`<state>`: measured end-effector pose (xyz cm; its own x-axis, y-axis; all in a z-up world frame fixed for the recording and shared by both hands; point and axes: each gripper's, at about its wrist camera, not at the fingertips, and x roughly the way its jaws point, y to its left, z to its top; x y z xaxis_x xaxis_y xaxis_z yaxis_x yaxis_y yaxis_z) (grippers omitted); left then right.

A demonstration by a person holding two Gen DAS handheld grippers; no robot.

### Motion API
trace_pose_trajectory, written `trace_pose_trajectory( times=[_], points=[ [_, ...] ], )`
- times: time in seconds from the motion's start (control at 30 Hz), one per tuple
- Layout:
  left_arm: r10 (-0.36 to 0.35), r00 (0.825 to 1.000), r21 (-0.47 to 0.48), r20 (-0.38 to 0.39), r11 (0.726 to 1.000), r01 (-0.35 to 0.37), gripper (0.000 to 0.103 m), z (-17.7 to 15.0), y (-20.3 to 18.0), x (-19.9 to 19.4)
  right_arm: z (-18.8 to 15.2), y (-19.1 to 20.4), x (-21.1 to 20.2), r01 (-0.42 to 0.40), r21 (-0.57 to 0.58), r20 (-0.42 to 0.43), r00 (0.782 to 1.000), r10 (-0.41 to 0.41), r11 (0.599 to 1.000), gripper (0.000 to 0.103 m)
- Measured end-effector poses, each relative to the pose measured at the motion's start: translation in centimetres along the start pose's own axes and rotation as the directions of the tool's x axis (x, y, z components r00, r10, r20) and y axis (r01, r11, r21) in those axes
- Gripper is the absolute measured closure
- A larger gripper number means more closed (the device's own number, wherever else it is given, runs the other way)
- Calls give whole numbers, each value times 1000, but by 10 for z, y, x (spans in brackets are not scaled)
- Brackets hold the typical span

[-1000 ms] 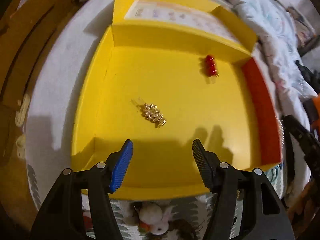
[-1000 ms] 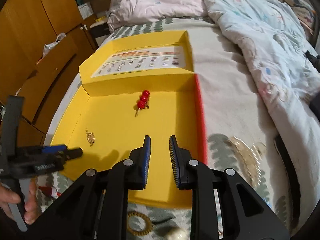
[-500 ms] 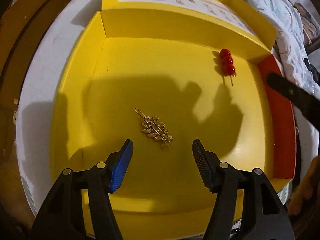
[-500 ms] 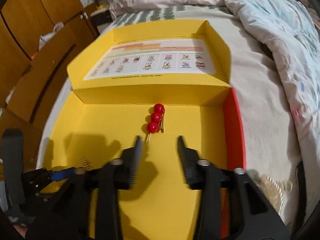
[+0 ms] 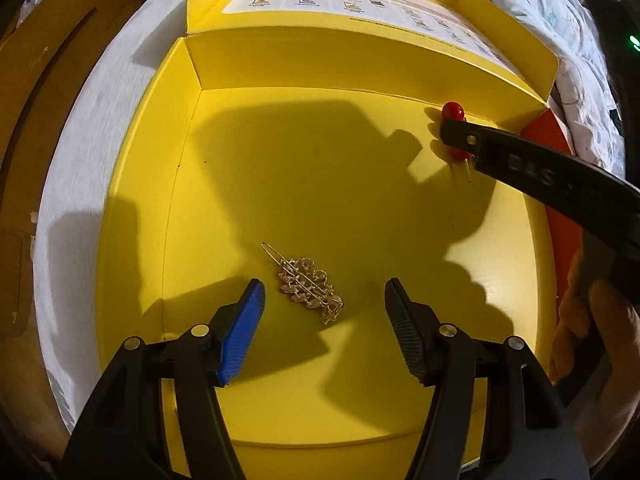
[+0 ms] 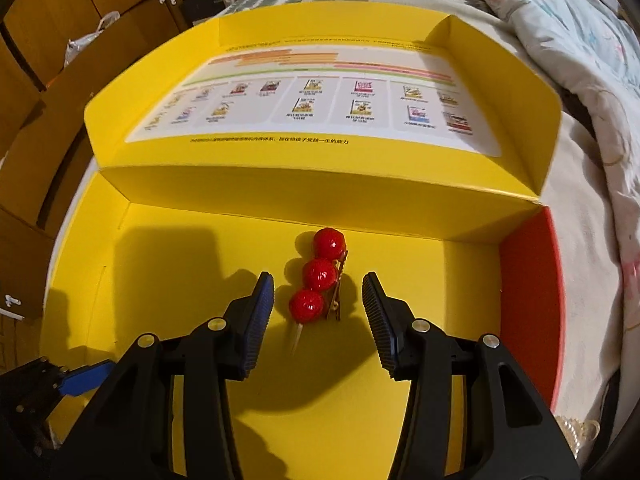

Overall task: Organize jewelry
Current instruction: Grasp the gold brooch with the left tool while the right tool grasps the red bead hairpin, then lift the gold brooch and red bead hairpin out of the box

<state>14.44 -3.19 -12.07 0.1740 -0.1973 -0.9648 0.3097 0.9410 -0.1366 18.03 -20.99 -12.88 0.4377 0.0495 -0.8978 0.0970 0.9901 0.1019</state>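
A gold rhinestone hair clip [image 5: 310, 285] lies on the floor of the open yellow box [image 5: 208, 168]. My left gripper [image 5: 322, 300] is open, with the clip lying between its fingertips. A red three-bead hair clip [image 6: 320, 276] lies near the box's back wall; in the left wrist view [image 5: 453, 111] the right gripper's arm partly hides it. My right gripper [image 6: 318, 300] is open, its fingers on either side of the red clip. The left gripper's blue fingertip [image 6: 86, 376] shows at the lower left of the right wrist view.
The box [image 6: 180, 280] has a red right wall [image 6: 528, 300] and a raised lid with a printed sheet [image 6: 320, 108]. It rests on a bed with a rumpled quilt [image 6: 580, 60]. Wooden cabinets [image 6: 60, 40] stand at the left. A pearl piece [image 6: 578, 428] lies outside the box at the right.
Both grippers moved forward and down into the box. The right gripper opened and now straddles the red clip. The left gripper now straddles the gold clip.
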Motion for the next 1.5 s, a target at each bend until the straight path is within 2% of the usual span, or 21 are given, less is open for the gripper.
trace_pose_trajectory(
  times=[0.07,0.13,0.2,0.3,0.37,0.8,0.83,0.87,0.9,0.97,1.27,1.5],
  points=[
    [14,1000,5,6,1000,-14,46,0,-1,0,1,1,4,12,-6,-1,1000,-12,1000,53],
    [17,1000,14,10,1000,-17,59,-2,-6,0,1,2,5,32,-21,10,999,-31,999,54],
    [11,1000,16,8,1000,-11,65,-2,-9,-1,0,1,5,30,-26,15,999,-30,999,58],
    [11,1000,22,10,1000,-11,65,-2,-12,1,0,1,6,30,-32,10,1000,-30,999,69],
    [19,1000,25,19,999,-19,69,-2,-12,1,0,0,7,34,-33,13,999,-33,999,75],
    [-44,998,-4,54,999,45,71,4,-3,-1,1,-14,-13,-34,19,37,999,33,999,76],
    [-45,997,-6,55,999,46,79,3,-6,-3,1,-14,-17,-41,23,43,998,40,999,76],
    [-49,997,-5,57,999,50,79,3,-6,-4,1,-15,-21,-49,25,44,998,48,998,76],
    [-57,996,-1,63,998,57,87,-3,0,-11,1,-16,-24,-55,28,48,997,53,998,76],
    [-65,995,5,73,998,65,92,-3,-2,-19,0,-20,-33,-72,40,55,996,70,997,76],
    [-117,990,-8,82,993,118,93,-7,-5,-31,-7,-31,-63,-85,78,77,994,79,993,76],
    [-140,983,-3,119,990,142,93,-7,-11,-46,-10,-30,-90,-87,71,108,991,79,994,76]
  ],
)
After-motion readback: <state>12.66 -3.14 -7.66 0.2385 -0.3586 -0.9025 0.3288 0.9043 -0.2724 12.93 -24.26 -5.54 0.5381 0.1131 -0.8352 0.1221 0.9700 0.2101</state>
